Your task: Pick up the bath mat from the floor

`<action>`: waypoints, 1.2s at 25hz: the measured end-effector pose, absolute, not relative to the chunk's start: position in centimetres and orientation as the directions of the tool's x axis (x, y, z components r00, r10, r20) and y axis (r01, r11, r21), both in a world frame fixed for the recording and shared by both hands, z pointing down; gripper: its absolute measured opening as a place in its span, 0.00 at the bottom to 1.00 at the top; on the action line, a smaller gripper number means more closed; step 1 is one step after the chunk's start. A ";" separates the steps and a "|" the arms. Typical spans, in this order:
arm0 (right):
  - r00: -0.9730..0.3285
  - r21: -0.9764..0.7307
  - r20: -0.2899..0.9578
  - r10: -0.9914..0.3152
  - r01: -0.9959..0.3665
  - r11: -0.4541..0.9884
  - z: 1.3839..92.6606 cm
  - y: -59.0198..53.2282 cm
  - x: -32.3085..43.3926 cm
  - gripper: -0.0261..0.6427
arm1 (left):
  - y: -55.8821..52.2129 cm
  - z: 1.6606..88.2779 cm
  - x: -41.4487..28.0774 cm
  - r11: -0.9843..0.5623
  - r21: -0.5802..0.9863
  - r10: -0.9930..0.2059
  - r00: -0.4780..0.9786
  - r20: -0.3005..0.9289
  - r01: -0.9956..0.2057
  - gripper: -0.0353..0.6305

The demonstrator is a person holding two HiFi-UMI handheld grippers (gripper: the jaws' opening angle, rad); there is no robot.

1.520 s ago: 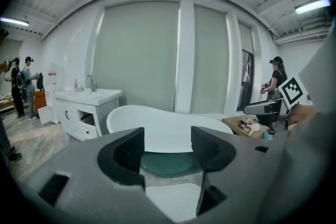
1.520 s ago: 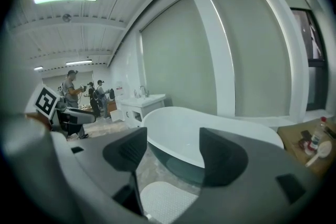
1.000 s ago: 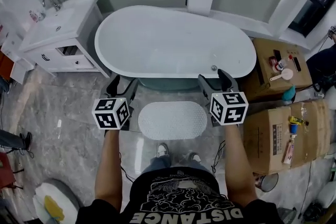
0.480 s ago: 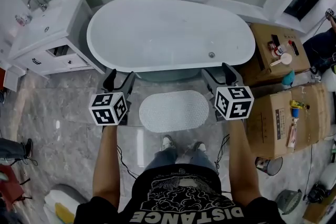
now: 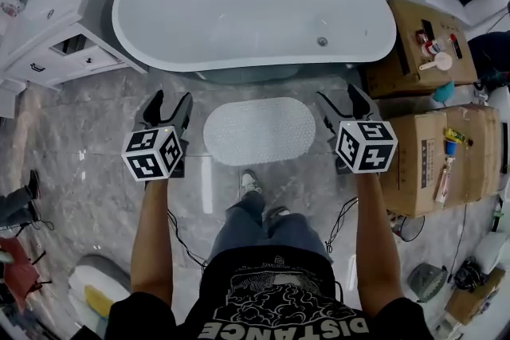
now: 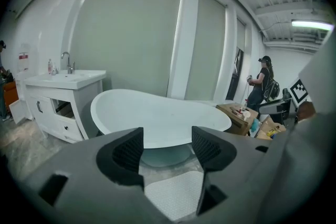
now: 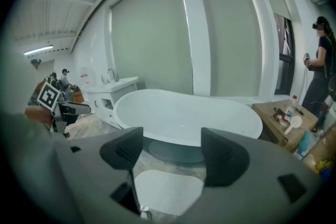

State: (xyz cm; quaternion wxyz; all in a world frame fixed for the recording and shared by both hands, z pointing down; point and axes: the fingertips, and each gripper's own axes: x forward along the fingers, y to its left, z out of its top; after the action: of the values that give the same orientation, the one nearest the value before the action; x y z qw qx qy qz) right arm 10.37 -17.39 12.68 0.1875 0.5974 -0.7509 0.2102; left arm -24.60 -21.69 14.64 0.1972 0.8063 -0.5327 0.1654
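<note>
Both bare forearms are stretched forward and held roughly parallel above a bathroom floor (image 5: 80, 147) of grey veined marble, with a two-jaw gripper carried in each hand. The left gripper (image 5: 168, 99) is held level on the left side of the bath mat (image 5: 259, 130), its jaws set apart with nothing clamped between them; only the mat and the tub base are framed in the gap. The right gripper (image 5: 343, 98) is held on the mat's right side, its jaws being opened, and nothing is caught between them either. Neither gripper is touching the mat. The white, oval, dimpled mat is laid flat on the floor, just in front of the base of a white freestanding bathtub (image 5: 255, 8) and just ahead of the person's shoes (image 5: 249, 182). A white vanity (image 5: 48, 20) with a basin and a tap is placed at the tub's left end, and cardboard boxes (image 5: 434, 163) strewn with small items are stacked at its right end. Behind the tub, pale panels are divided by white pillars (image 7: 197, 34). A second person (image 7: 321, 71) is seen standing by the boxes in the gripper views.
</note>
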 end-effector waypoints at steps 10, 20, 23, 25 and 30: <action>-0.251 -0.130 0.616 -0.746 -0.967 0.218 21.3 -14.9 13.4 0.57 | -19.9 21.7 -23.8 -0.348 0.130 -0.750 0.359 0.556 -0.928 0.50; -0.267 -0.133 0.658 -0.704 -0.962 0.240 30.3 -14.2 15.5 0.57 | -17.4 31.0 -22.2 -0.356 0.150 -0.695 0.369 0.617 -0.922 0.52; -0.274 -0.125 0.675 -0.685 -0.958 0.259 33.4 -13.9 15.9 0.57 | -16.9 34.8 -21.7 -0.353 0.165 -0.677 0.373 0.634 -0.921 0.53; -0.278 -0.116 0.691 -0.668 -0.954 0.278 35.7 -13.4 15.9 0.57 | -16.7 37.5 -21.8 -0.332 0.186 -0.671 0.370 0.642 -0.925 0.54; -0.294 -0.133 0.720 -0.629 -0.948 0.290 41.5 -12.2 15.7 0.58 | -16.1 43.6 -21.6 -0.307 0.218 -0.655 0.372 0.658 -0.926 0.55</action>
State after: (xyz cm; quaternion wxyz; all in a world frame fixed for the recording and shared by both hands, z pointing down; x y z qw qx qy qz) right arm 15.72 -12.20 41.55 0.2809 0.5237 -0.7525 0.2838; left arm -21.57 -16.14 43.60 0.2935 0.7744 -0.5104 0.2317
